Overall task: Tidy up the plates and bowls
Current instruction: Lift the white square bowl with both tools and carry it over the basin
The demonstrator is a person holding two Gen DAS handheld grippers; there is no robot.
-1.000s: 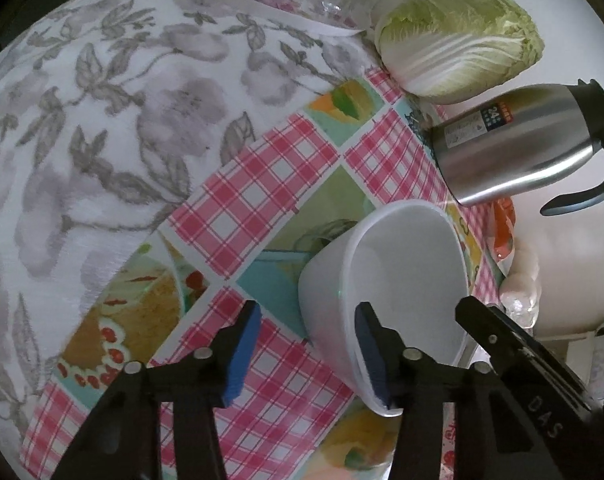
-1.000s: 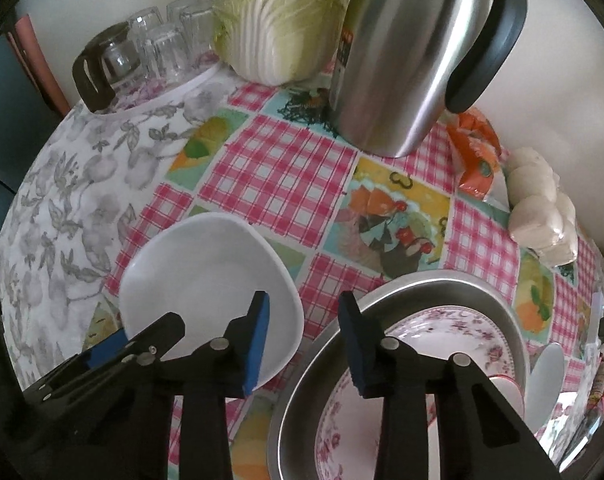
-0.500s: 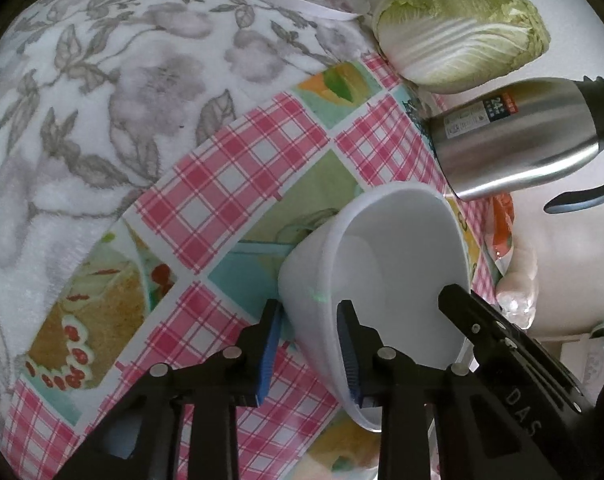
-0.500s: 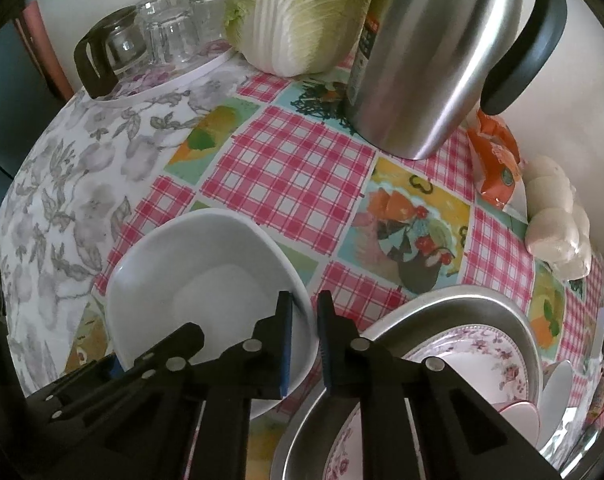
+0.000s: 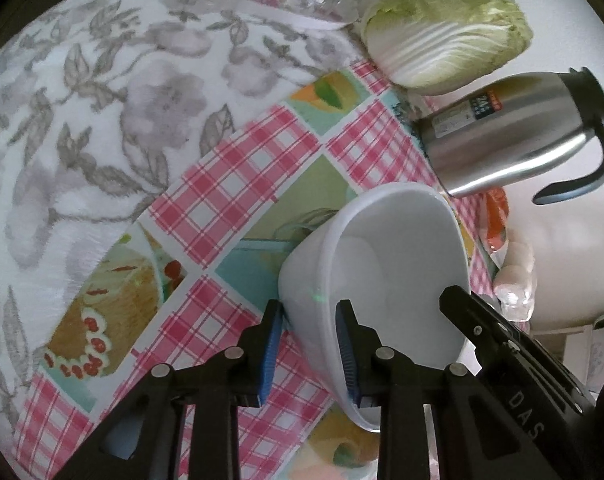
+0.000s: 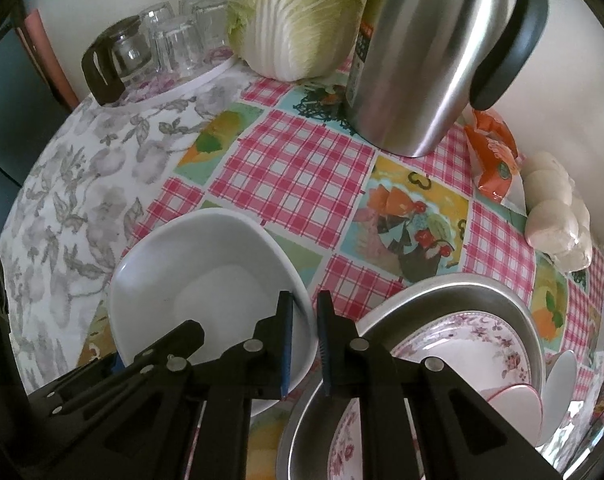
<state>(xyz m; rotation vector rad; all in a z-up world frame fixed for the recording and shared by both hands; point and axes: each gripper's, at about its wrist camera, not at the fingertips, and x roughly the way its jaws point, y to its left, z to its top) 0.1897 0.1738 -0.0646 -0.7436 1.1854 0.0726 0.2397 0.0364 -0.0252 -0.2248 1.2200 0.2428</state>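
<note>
A white bowl (image 5: 398, 264) sits on the checked tablecloth; it also shows in the right wrist view (image 6: 206, 284). My left gripper (image 5: 310, 344) is shut on the bowl's near rim, one blue pad outside and one inside. My right gripper (image 6: 304, 340) is shut on the bowl's opposite rim, next to a metal basin (image 6: 454, 292). The basin holds a floral plate (image 6: 462, 340) and a red-rimmed bowl (image 6: 514, 404).
A steel thermos jug (image 6: 426, 60), a napa cabbage (image 6: 298, 16) and a tray of upturned glasses (image 6: 174, 44) stand at the back. An orange packet (image 6: 490, 152) and white buns (image 6: 554, 216) lie at the right. A grey floral cloth (image 5: 82, 100) covers the left.
Both grippers closed from open onto the white bowl's rim, one on each side. The bowl has tilted slightly; both views have shifted a little.
</note>
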